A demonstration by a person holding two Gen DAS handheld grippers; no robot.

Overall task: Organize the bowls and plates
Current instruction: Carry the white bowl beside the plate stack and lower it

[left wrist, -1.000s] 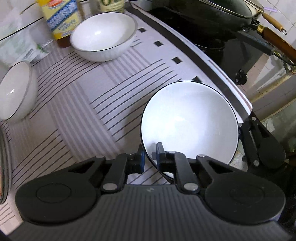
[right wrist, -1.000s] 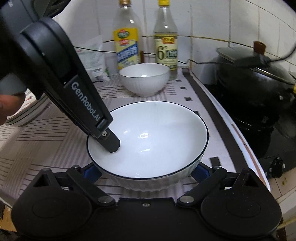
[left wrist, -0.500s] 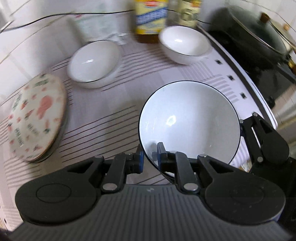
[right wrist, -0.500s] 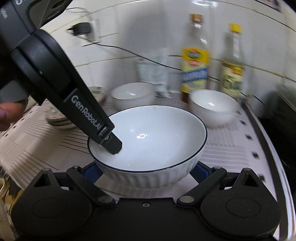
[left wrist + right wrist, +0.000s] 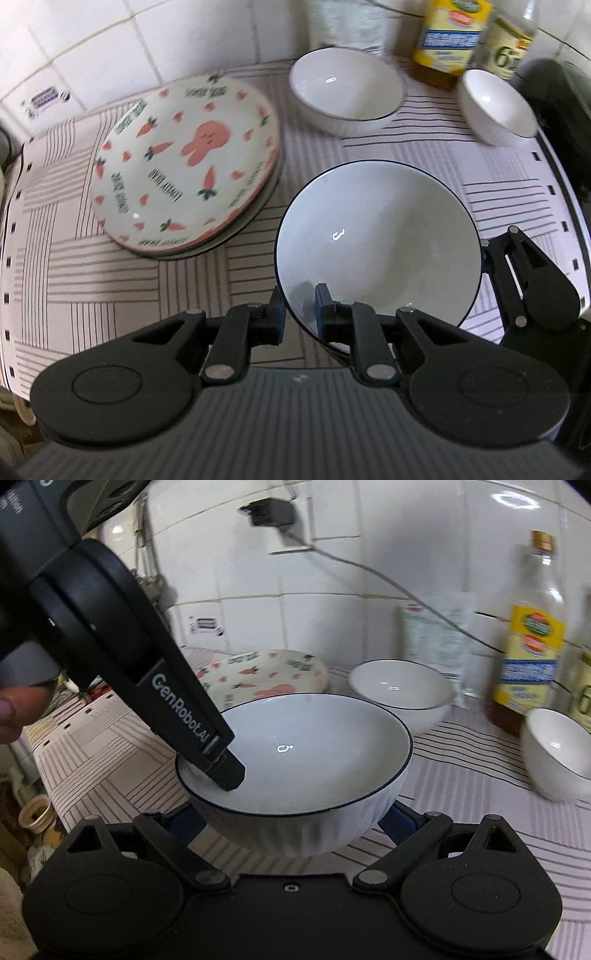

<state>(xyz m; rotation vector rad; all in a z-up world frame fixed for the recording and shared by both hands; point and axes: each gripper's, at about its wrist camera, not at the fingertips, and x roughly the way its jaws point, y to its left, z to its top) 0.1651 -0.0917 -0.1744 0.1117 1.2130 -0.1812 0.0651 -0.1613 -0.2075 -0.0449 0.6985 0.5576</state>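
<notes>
A white bowl with a dark rim (image 5: 380, 240) (image 5: 295, 760) is held above the striped cloth. My left gripper (image 5: 299, 310) is shut on its near rim, one finger inside and one outside; it also shows in the right wrist view (image 5: 221, 764). My right gripper (image 5: 291, 823) cradles the bowl's ribbed body between its wide-set blue pads, touching both sides. A stack of carrot-and-rabbit plates (image 5: 184, 162) (image 5: 266, 675) lies left of the bowl. A second white bowl (image 5: 345, 88) (image 5: 400, 690) and a smaller one (image 5: 495, 107) (image 5: 557, 753) stand behind.
Two bottles (image 5: 452, 33) (image 5: 530, 646) and a clear packet (image 5: 436, 642) stand against the tiled wall. A dark pot (image 5: 557, 99) sits at the far right. The counter's edge drops off at the left (image 5: 40, 775). A cable runs from a wall plug (image 5: 269, 513).
Both grippers have carried the bowl to the left and swung that way: the plate stack now lies close on the left, and the pot and stove have slid out to the right.
</notes>
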